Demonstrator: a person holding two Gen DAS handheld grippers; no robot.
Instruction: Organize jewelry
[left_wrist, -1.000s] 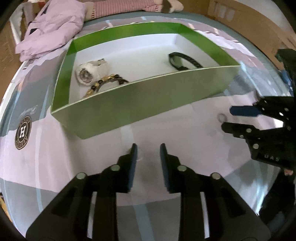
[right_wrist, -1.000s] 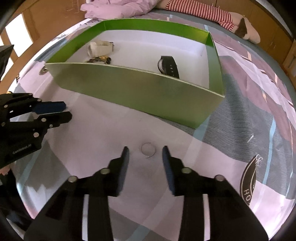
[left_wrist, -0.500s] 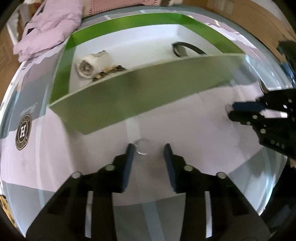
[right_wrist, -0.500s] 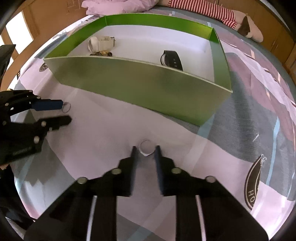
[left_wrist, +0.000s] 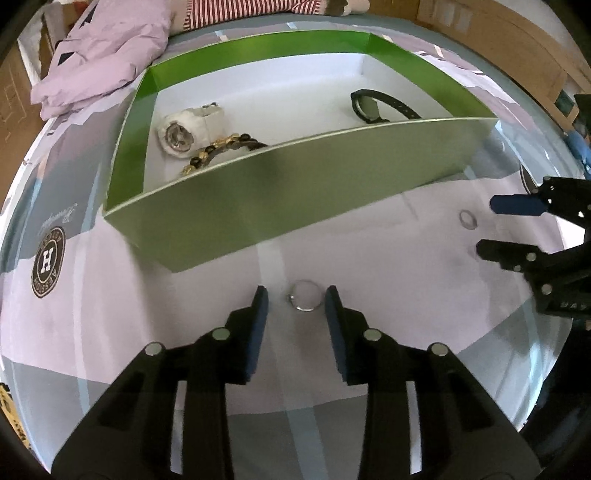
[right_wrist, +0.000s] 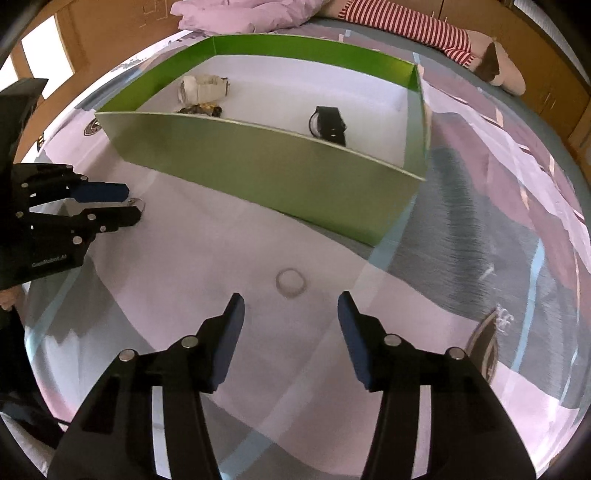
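The left gripper (left_wrist: 297, 297) is spread around a thin silver ring (left_wrist: 304, 295) lying flat on the smooth patterned bedsheet (left_wrist: 207, 306), touching neither finger. The right gripper (right_wrist: 291, 306) is spread wide just short of a second ring (right_wrist: 291, 282), also flat. Beyond stands the green box (left_wrist: 280, 192), white inside, long wall facing, holding a white watch (left_wrist: 184, 127), beaded bracelet (left_wrist: 225, 147) and black band (left_wrist: 380, 105).

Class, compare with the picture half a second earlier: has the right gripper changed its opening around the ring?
Yes. The right gripper has opened wider; the ring lies free on the bedsheet, ahead of its fingertips.
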